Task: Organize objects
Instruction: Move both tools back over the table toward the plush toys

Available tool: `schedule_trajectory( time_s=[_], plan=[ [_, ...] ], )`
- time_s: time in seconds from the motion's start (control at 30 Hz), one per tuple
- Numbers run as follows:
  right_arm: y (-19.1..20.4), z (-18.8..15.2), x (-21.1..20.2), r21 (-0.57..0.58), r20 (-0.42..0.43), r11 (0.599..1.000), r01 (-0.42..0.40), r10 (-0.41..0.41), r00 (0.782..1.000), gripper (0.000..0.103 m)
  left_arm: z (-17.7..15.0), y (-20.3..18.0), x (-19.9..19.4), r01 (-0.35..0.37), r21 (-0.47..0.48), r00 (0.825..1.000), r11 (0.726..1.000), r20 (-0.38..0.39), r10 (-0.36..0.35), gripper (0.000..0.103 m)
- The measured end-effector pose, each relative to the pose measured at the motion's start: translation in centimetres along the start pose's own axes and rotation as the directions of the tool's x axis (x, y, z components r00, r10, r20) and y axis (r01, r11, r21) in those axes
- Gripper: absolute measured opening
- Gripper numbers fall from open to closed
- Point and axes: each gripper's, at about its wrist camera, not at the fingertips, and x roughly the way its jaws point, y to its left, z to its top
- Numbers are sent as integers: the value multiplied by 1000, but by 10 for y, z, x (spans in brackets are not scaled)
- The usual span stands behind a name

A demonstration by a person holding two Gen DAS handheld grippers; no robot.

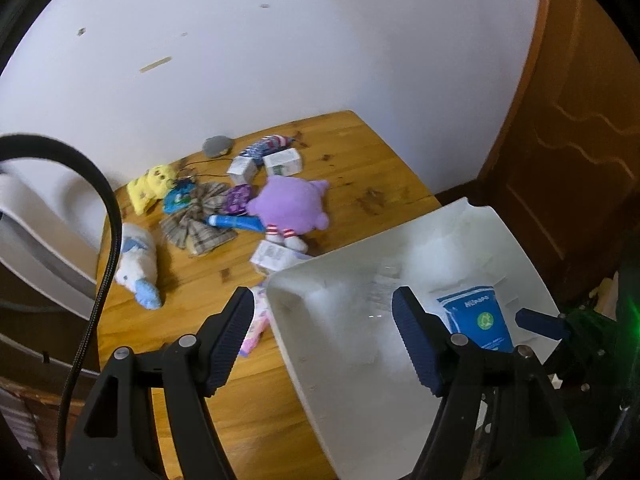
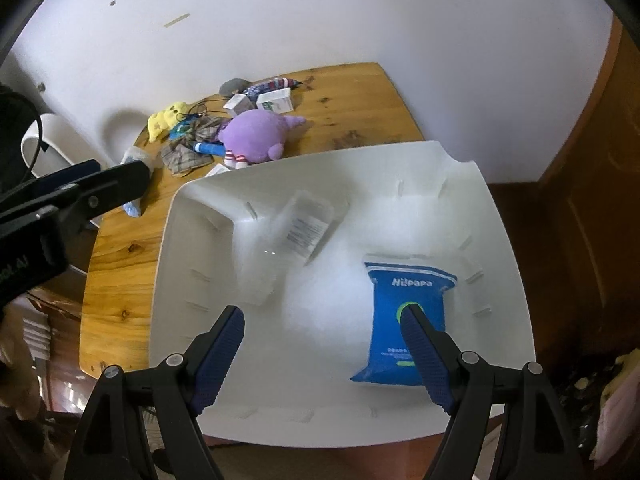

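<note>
Right wrist view, blue "Hi!papa" pack (image 2: 404, 320), white bin (image 2: 200, 216)

White wall (image 1: 240, 60), wooden door (image 1: 580, 160)

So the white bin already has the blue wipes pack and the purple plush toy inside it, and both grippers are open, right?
Not quite. The purple plush toy is not in the white bin; it lies on the wooden table among the other items, as the right wrist view shows. The blue wipes pack is inside the bin, and the left gripper and right gripper are both open.
</note>
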Motion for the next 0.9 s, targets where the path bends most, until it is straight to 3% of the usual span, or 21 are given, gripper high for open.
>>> schedule_trajectory(
  time_s=[0.27,0.33,0.5,0.67,0.9],
  plan=[
    [40,10,-1,-73,6,997,-24,24,1000,82,-3,80,-32,-50,-140,995,989,76,61,77],
    [50,14,-1,-88,9,995,-44,45,999,82,-4,105,-40,-75,-186,991,980,93,94,84],
    [78,29,-12,-136,79,989,-66,77,994,82,-9,156,-54,-138,-266,977,954,124,176,84],
    [113,56,-25,-217,128,974,-64,93,987,82,-15,204,-60,-183,-346,963,920,126,239,84],
    [152,106,-19,-245,96,967,-65,91,991,82,-14,252,-55,-225,-402,952,888,103,288,84]
  ],
)
